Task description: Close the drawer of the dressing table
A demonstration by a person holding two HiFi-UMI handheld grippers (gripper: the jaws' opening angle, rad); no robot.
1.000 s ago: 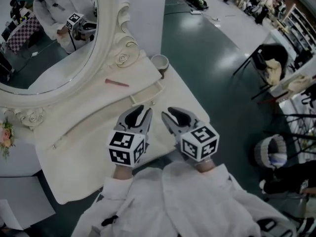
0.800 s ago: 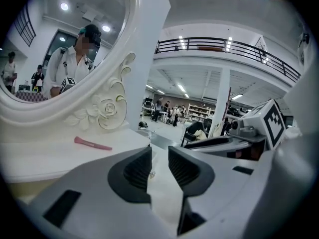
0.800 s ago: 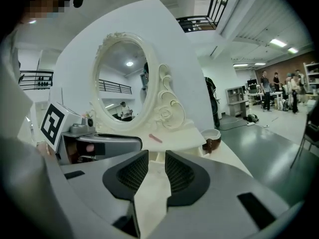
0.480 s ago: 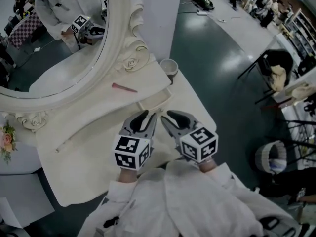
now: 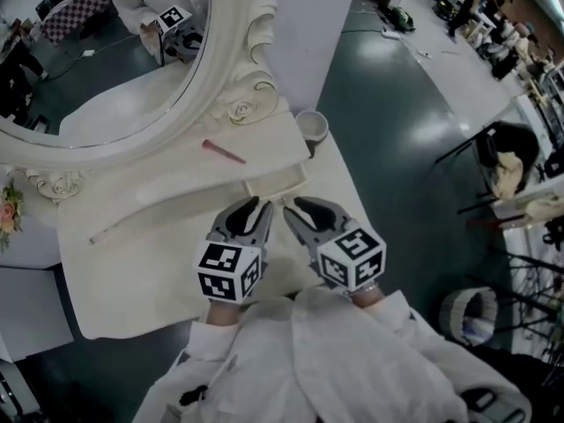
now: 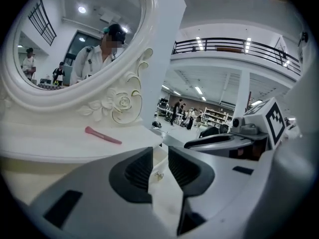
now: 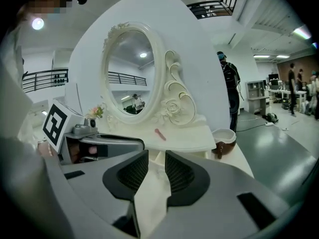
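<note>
Hovering left gripper [image 5: 258, 204] and right gripper [image 5: 292, 207] side by side before open drawer [image 5: 278, 181] of table [image 5: 132, 263], both narrowly spread, empty, probably lined up for pushing.

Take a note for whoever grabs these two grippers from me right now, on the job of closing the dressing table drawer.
Left gripper: jaws slightly apart, nothing between them, aimed at the drawer front.
Right gripper: jaws slightly apart, empty, close beside the left one.
Drawer: open, sticking out of the dressing table just ahead of both grippers. I cannot tell whether either one touches it.
Pink stick and cup sit on the tabletop, away from the drawer.
Done: grippers lined up at the drawer front.
Left: push the drawer in until it is flush.
</note>
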